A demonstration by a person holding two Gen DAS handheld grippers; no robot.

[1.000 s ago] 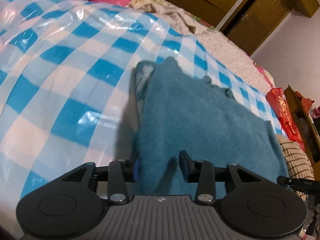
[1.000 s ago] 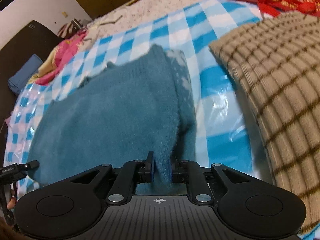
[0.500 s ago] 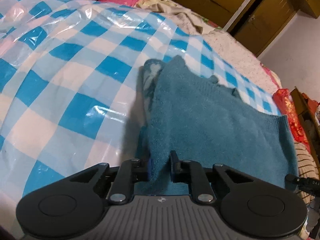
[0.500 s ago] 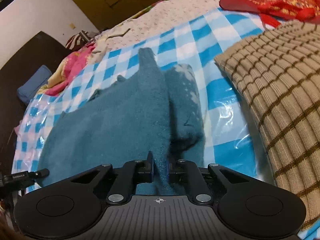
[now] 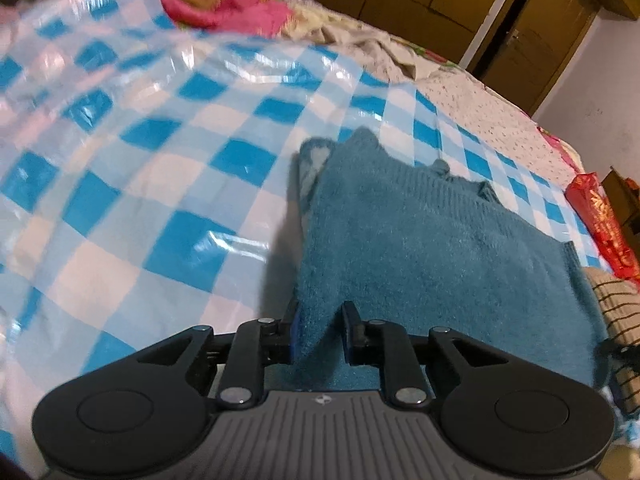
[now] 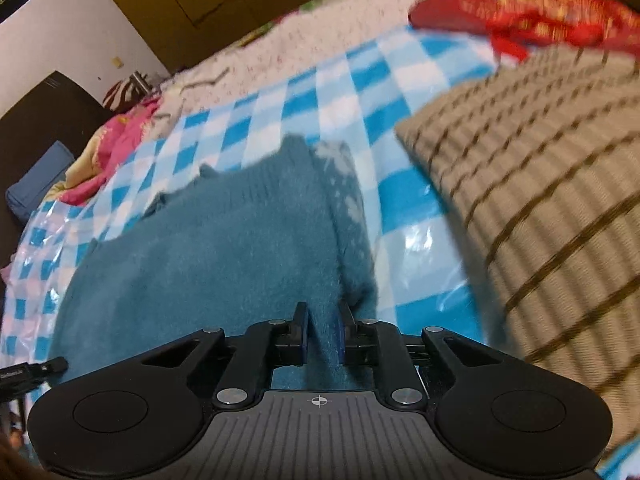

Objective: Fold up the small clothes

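Both tongs, left [image 5: 319, 330] and right [image 6: 322, 334], are gripping the teal sweater's [image 5: 420, 240] near edge over the checkered sheet [image 5: 160, 184], likely needing a forward carry to fold.

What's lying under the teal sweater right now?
The teal sweater lies on the blue-checked plastic sheet, both hand-held grippers pinching its near edge. A paler patterned part shows beneath its folded side. Anything else under it is covered.

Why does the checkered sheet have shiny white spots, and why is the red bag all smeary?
Left wrist view: the plastic checkered sheet glares under the room light. Right wrist view: motion blur smears the red bag and striped cloth; the teal sweater stays clearer.
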